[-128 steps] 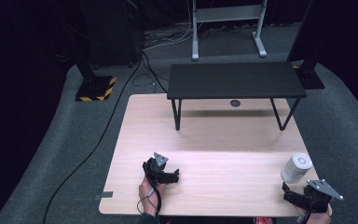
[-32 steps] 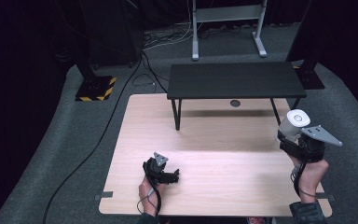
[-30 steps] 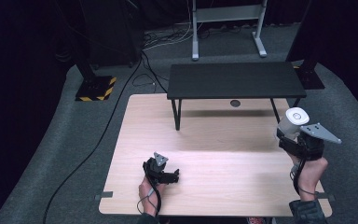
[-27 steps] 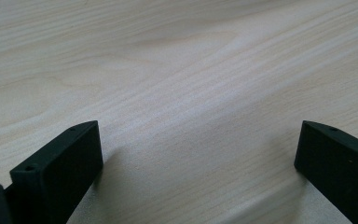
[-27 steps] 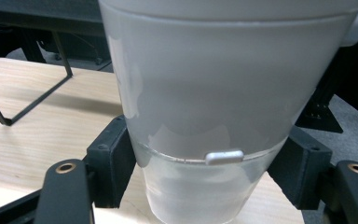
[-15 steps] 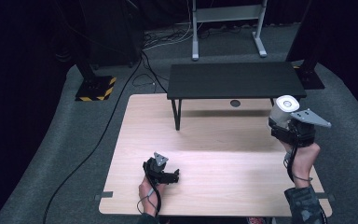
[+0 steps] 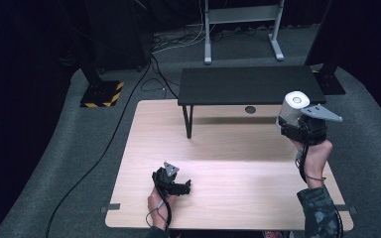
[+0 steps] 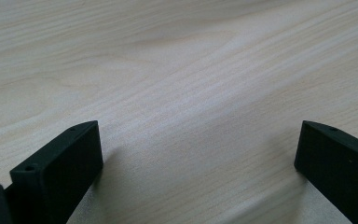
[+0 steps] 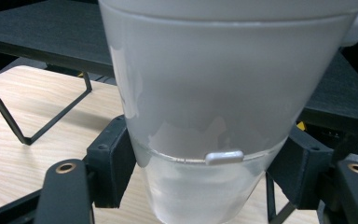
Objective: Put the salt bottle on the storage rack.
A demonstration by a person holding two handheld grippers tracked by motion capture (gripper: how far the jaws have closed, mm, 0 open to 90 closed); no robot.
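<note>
The right gripper (image 7: pixel 297 124) is carrying the white cup (image 7: pixel 291 106) up from the bench's (image 7: pixel 218 148) near right corner toward the black shelf (image 7: pixel 248 84).

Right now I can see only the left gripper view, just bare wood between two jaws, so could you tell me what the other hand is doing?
Observer: The right gripper holds a white cup, jaws closed on its lower part.
Operator: Thank you. Is it resting on the table?
Observer: No, it is lifted above the wooden table, beside the black shelf.
Operator: And where is my gripper?
Observer: The left gripper is low over the near edge, jaws open.
</note>
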